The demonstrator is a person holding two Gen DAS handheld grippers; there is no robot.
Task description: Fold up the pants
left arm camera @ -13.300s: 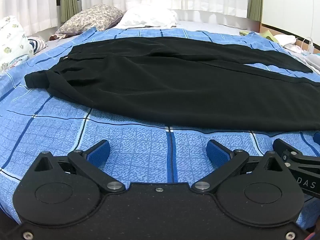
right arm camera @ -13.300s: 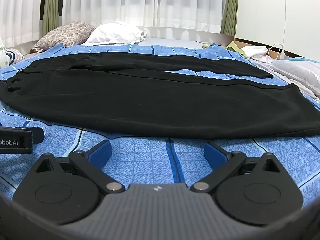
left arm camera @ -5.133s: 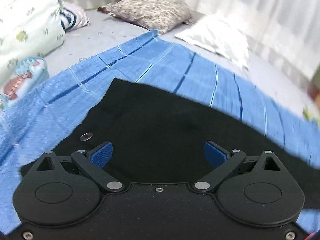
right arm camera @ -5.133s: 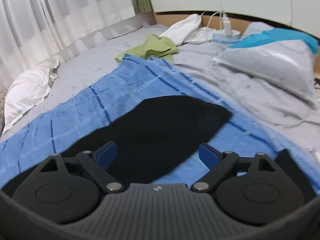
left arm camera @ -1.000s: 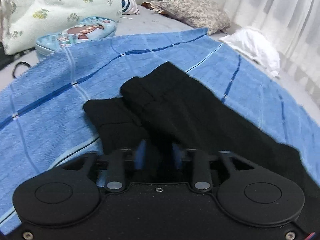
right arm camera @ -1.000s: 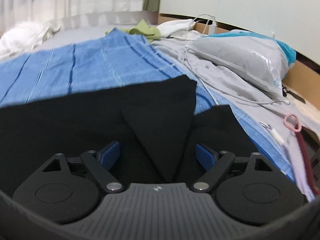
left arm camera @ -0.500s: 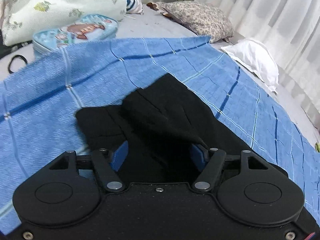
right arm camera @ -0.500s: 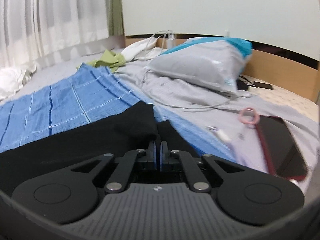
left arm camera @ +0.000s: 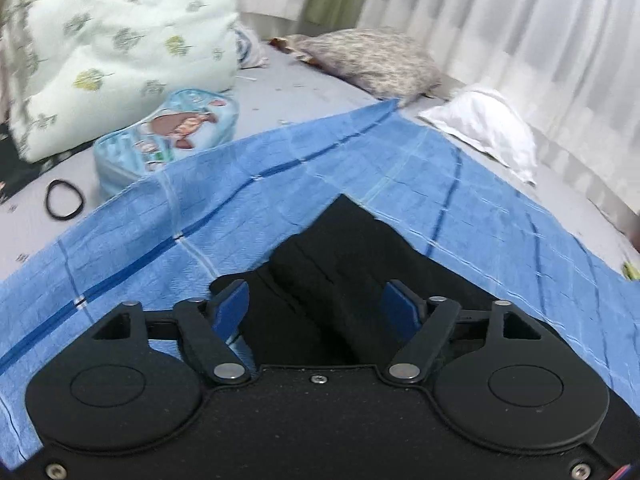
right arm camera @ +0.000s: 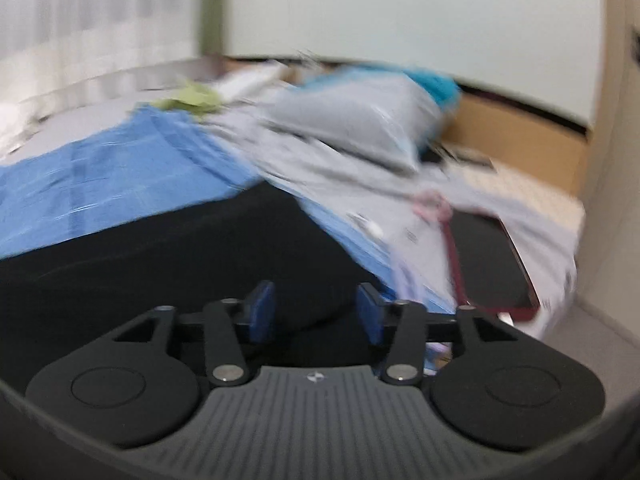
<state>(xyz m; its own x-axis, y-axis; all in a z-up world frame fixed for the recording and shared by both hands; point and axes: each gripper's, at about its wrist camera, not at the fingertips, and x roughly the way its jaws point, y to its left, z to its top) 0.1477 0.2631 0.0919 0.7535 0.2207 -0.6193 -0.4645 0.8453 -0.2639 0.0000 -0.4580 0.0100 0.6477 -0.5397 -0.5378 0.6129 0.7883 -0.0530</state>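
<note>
I am in a bedroom of a home. In front of my left tool is a wide bed (left arm camera: 312, 92) with a grey sheet, and a blue checked blanket (left arm camera: 400, 176) lies over it. Far ahead I see a patterned pillow (left arm camera: 372, 62) and a white pillow (left arm camera: 486, 130), and behind them long white curtains (left arm camera: 500, 20) hang. To the left of this tool there is a thick flowered quilt (left arm camera: 116, 44) and a child's cartoon pouch (left arm camera: 168, 132). In front of my right tool, the view is blurred, but a grey pillow (right arm camera: 360, 120) with a wooden bed frame (right arm camera: 520, 140) behind it shows against a plain pale wall (right arm camera: 400, 8).
</note>
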